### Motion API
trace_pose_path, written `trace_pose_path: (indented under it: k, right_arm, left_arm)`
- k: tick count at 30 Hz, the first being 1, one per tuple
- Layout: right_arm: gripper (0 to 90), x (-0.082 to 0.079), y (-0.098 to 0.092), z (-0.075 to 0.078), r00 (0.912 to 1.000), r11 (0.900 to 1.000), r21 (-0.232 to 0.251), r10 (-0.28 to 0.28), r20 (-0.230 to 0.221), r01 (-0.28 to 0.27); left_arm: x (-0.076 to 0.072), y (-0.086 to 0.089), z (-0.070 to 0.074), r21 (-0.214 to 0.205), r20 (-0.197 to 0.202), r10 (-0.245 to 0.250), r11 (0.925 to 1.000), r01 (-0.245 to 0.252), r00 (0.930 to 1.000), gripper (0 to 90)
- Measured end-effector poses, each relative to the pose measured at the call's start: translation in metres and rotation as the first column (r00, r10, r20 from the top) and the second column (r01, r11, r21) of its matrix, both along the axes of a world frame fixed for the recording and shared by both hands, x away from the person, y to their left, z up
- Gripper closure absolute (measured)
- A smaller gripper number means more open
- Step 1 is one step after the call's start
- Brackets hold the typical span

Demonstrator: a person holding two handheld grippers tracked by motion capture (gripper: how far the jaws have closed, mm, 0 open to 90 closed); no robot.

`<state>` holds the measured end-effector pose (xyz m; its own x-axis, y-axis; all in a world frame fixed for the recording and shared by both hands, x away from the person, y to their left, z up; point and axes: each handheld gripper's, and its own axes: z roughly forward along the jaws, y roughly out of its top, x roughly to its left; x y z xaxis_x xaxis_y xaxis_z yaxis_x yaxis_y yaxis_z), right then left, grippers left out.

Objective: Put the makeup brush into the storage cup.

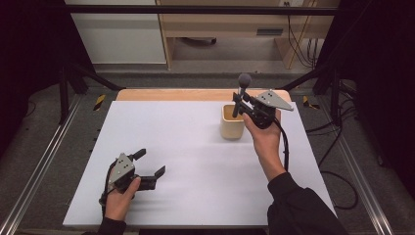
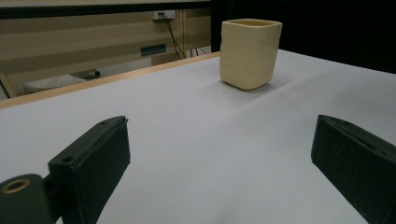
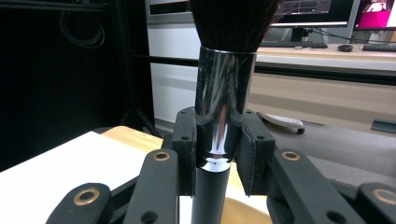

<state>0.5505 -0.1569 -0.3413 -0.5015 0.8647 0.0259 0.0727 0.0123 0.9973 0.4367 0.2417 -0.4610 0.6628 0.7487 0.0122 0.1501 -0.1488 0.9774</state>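
1. Slipping is the main risk: the right gripper (image 1: 238,104) clamps the brush (image 3: 219,116) on its polished chrome ferrule, so the brush could slide or tilt, I judge.
2. Directly below those jaws stands the cream, rounded-square cup (image 1: 232,122), matte and easily knocked.
3. Well ahead of the left gripper (image 1: 149,162), whose padded jaws are spread wide and empty, sits that cup on the smooth white table (image 1: 195,161).
4. Dark, soft bristles fan above the grip.

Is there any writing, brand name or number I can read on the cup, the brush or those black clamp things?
None can be read.
The cream cup: plain, no label.
The brush: bare chrome collar and black handle, no brand visible.
The right gripper and left gripper: no markings visible.
The monitors behind the brush: lit, but too blurred to read.
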Motion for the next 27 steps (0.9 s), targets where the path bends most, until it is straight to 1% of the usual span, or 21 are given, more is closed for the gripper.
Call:
trace_pose_path:
  k: [5,8,10,14,19,25,27]
  right_arm:
    - [71.8,0.004,0.000,-0.004,0.9999,0.9999,0.002,-0.015,-0.006,0.015]
    - [71.8,0.006,-0.001,-0.005,0.9991,0.9991,0.000,-0.042,0.004,0.042]
    - [71.8,0.008,-0.002,-0.006,0.9987,0.9988,-0.003,-0.049,0.010,0.049]
    - [71.8,0.011,0.000,-0.007,0.9987,0.9987,-0.006,-0.050,0.007,0.050]
    - [71.8,0.015,-0.001,-0.008,0.9983,0.9984,-0.006,-0.056,0.019,0.056]
    - [71.8,0.018,-0.001,-0.011,0.9981,0.9982,-0.005,-0.060,0.010,0.060]
    - [71.8,0.019,-0.001,-0.012,0.9979,0.9980,-0.013,-0.062,0.017,0.062]
  left_arm:
    - [0.000,0.001,-0.001,-0.004,0.002,-0.001,1.0000,0.001,1.0000,4.2]
    - [0.000,0.001,-0.001,-0.006,0.004,-0.004,1.0000,0.004,1.0000,3.9]
    - [0.000,0.000,-0.001,-0.008,0.005,-0.004,1.0000,0.004,1.0000,3.9]
    - [0.000,0.000,-0.001,-0.007,0.010,-0.007,1.0000,0.007,0.9999,3.9]
    - [0.000,0.000,-0.002,-0.009,0.014,-0.007,0.9999,0.007,0.9999,3.9]
    - [0.000,0.000,-0.001,-0.012,0.018,-0.009,0.9999,0.010,0.9998,3.9]
    - [0.000,0.000,-0.001,-0.015,0.018,-0.010,0.9998,0.010,0.9998,3.9]
